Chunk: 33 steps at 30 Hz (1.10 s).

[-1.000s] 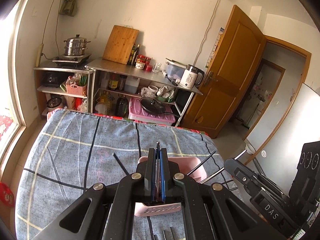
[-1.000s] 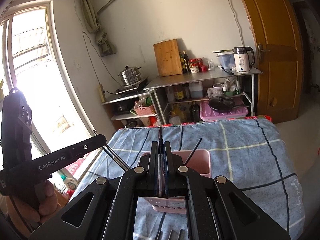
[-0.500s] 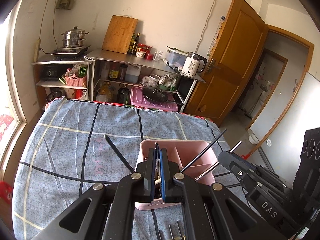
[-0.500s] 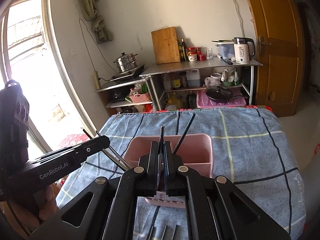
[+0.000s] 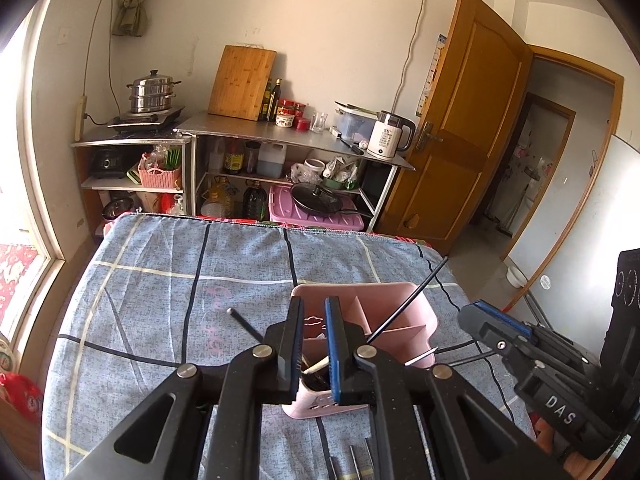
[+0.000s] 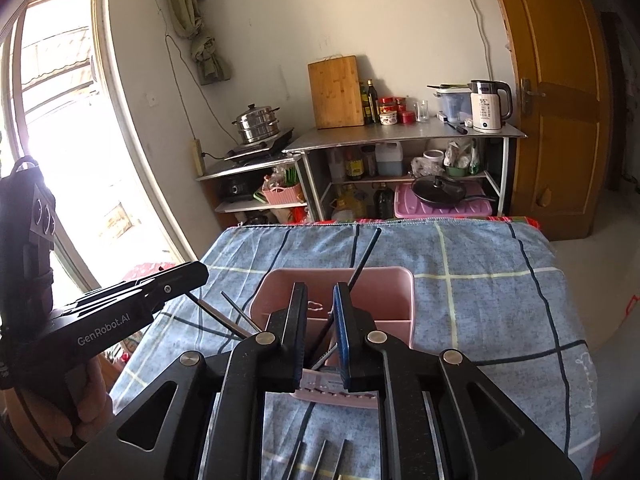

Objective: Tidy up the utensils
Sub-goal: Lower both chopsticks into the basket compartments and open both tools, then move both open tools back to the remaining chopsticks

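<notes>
- Both claws hover over the pink plastic divided utensil caddy (image 5: pixel 404 312), which sits on the tabletop under a blue checked cloth (image 5: pixel 168 300).
- Left claw (image 5: pixel 313 344): its jaws have just been opening and now stand slightly apart with nothing pinched between the pads. A pale utensil handle pokes up in the compartment right below the gap.
- Right claw (image 6: pixel 320 332): same story, jaws just been opening, a small gap now, nothing gripped. A thin dark chopstick (image 6: pixel 362 264) leans through the gap and out over the caddy's far rim, but the pads aren't pressing on it as far as I can tell.
- More thin dark chopsticks stick out of the caddy sideways toward the left claw in the right-wrist view; I can't tell exactly which compartment each one ends in.
- A few flat grey metal utensil handles (image 6: pixel 320 460) lie on the cloth near the bottom edge, still outside the caddy, so my guess is the sorting isn't finished.
- Handling: the chopsticks look light, stiff and slick, so they'd roll or swing if grabbed near one end. I'd pinch around mid-length.
- The metal handles lie flat on soft cloth, so probably go for the narrow edges. The caddy looks light enough to tip if leaning sticks get knocked.
</notes>
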Each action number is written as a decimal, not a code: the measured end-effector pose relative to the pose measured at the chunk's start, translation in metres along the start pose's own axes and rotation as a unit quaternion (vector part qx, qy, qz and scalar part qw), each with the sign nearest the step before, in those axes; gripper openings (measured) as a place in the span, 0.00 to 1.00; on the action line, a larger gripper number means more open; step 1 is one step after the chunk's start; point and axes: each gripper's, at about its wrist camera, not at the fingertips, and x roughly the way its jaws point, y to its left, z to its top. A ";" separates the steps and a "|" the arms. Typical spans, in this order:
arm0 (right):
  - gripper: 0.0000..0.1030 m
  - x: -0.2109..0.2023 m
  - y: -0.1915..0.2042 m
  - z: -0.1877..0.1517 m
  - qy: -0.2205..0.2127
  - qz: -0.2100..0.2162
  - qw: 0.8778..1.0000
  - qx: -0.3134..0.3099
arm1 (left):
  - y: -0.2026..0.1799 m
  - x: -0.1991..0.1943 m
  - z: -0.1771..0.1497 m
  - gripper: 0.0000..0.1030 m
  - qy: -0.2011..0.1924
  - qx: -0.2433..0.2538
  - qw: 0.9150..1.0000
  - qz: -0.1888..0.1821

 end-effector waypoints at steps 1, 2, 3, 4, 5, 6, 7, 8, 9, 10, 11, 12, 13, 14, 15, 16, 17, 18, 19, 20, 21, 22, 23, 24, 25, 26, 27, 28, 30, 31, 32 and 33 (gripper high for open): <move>0.13 -0.003 0.000 -0.001 -0.002 0.000 1.000 -0.002 | 0.001 -0.004 -0.001 0.12 -0.003 -0.001 1.000 0.000; 0.13 -0.009 -0.001 -0.002 -0.006 -0.002 1.000 -0.005 | 0.002 -0.009 -0.003 0.12 -0.006 -0.001 1.000 -0.001; 0.13 -0.013 -0.002 -0.004 -0.008 -0.003 1.000 -0.005 | 0.002 -0.014 -0.006 0.12 -0.010 -0.001 1.000 0.000; 0.13 -0.018 -0.003 -0.007 -0.010 -0.002 1.000 -0.006 | 0.004 -0.019 -0.010 0.12 -0.013 0.000 1.000 0.000; 0.13 -0.024 -0.005 -0.011 -0.013 -0.002 1.000 -0.007 | 0.005 -0.025 -0.014 0.12 -0.016 0.000 1.000 -0.001; 0.13 -0.027 -0.005 -0.014 -0.014 -0.004 1.000 -0.007 | 0.004 -0.030 -0.019 0.12 -0.019 0.000 1.000 -0.003; 0.13 -0.032 -0.006 -0.018 -0.015 -0.005 1.000 -0.007 | 0.004 -0.034 -0.023 0.12 -0.021 0.000 1.000 -0.004; 0.13 -0.037 -0.008 -0.024 -0.015 -0.005 1.000 -0.006 | 0.002 -0.039 -0.029 0.12 -0.022 0.002 1.000 -0.006; 0.13 -0.041 -0.010 -0.030 -0.013 -0.005 1.000 -0.005 | 0.001 -0.043 -0.035 0.12 -0.022 0.004 1.000 -0.006; 0.13 -0.045 -0.011 -0.036 -0.012 -0.005 1.000 -0.003 | 0.000 -0.046 -0.041 0.12 -0.022 0.006 1.000 -0.005; 0.13 -0.048 -0.012 -0.041 -0.011 -0.005 1.000 -0.002 | -0.002 -0.049 -0.049 0.12 -0.022 0.011 1.000 -0.006; 0.13 -0.051 -0.013 -0.046 -0.008 -0.006 1.000 -0.001 | -0.005 -0.052 -0.056 0.12 -0.021 0.015 1.000 -0.007; 0.13 -0.055 -0.015 -0.054 -0.006 -0.008 1.000 0.000 | -0.007 -0.054 -0.062 0.12 -0.020 0.018 1.000 -0.006; 0.13 -0.059 -0.016 -0.060 -0.005 -0.009 1.000 0.002 | -0.009 -0.056 -0.070 0.12 -0.018 0.022 1.000 -0.005; 0.13 -0.061 -0.017 -0.066 -0.003 -0.011 1.000 0.005 | -0.011 -0.058 -0.077 0.12 -0.015 0.024 1.000 -0.007; 0.13 -0.065 -0.018 -0.072 -0.001 -0.010 1.000 0.009 | -0.013 -0.059 -0.085 0.12 -0.012 0.026 1.000 -0.008; 0.13 -0.067 -0.019 -0.077 0.001 -0.008 1.000 0.012 | -0.015 -0.060 -0.093 0.12 -0.009 0.029 1.000 -0.010; 0.13 -0.070 -0.020 -0.083 0.004 -0.008 1.000 0.014 | -0.017 -0.061 -0.100 0.12 -0.007 0.031 0.999 -0.010; 0.13 -0.073 -0.020 -0.088 0.006 -0.009 1.000 0.015 | -0.019 -0.063 -0.107 0.12 -0.005 0.032 0.999 -0.010; 0.13 -0.075 -0.020 -0.094 0.008 -0.009 1.000 0.015 | -0.021 -0.064 -0.114 0.12 -0.001 0.033 0.999 -0.011; 0.13 -0.078 -0.019 -0.098 0.010 -0.010 1.000 0.013 | -0.022 -0.065 -0.120 0.12 0.001 0.035 0.999 -0.012; 0.13 -0.080 -0.019 -0.102 0.012 -0.010 1.000 0.013 | -0.023 -0.066 -0.126 0.12 0.004 0.036 0.999 -0.011; 0.13 -0.081 -0.018 -0.108 0.016 -0.010 1.000 0.013 | -0.024 -0.067 -0.133 0.12 0.008 0.036 0.999 -0.011; 0.13 -0.083 -0.018 -0.112 0.018 -0.010 1.000 0.014 | -0.024 -0.068 -0.140 0.12 0.012 0.035 0.999 -0.013; 0.13 -0.085 -0.017 -0.117 0.021 -0.009 1.000 0.015 | -0.025 -0.068 -0.144 0.12 0.015 0.034 0.999 -0.014; 0.13 -0.086 -0.017 -0.122 0.024 -0.008 1.000 0.016 | -0.024 -0.069 -0.150 0.12 0.019 0.034 0.999 -0.014; 0.13 -0.087 -0.017 -0.127 0.026 -0.009 0.999 0.016 | -0.024 -0.070 -0.155 0.12 0.022 0.034 0.999 -0.013; 0.13 -0.088 -0.017 -0.132 0.029 -0.008 0.999 0.018 | -0.024 -0.071 -0.161 0.12 0.025 0.034 0.999 -0.013; 0.13 -0.090 -0.017 -0.141 0.036 -0.007 0.999 0.021 | -0.023 -0.074 -0.172 0.12 0.031 0.031 0.999 -0.011; 0.13 -0.091 -0.017 -0.145 0.039 -0.007 0.999 0.023 | -0.022 -0.075 -0.176 0.12 0.032 0.029 0.999 -0.011; 0.13 -0.091 -0.017 -0.150 0.043 -0.006 0.999 0.025 | -0.021 -0.077 -0.181 0.12 0.035 0.025 0.999 -0.010; 0.13 -0.092 -0.017 -0.154 0.046 -0.006 0.999 0.027 | -0.019 -0.078 -0.185 0.12 0.038 0.022 0.999 -0.010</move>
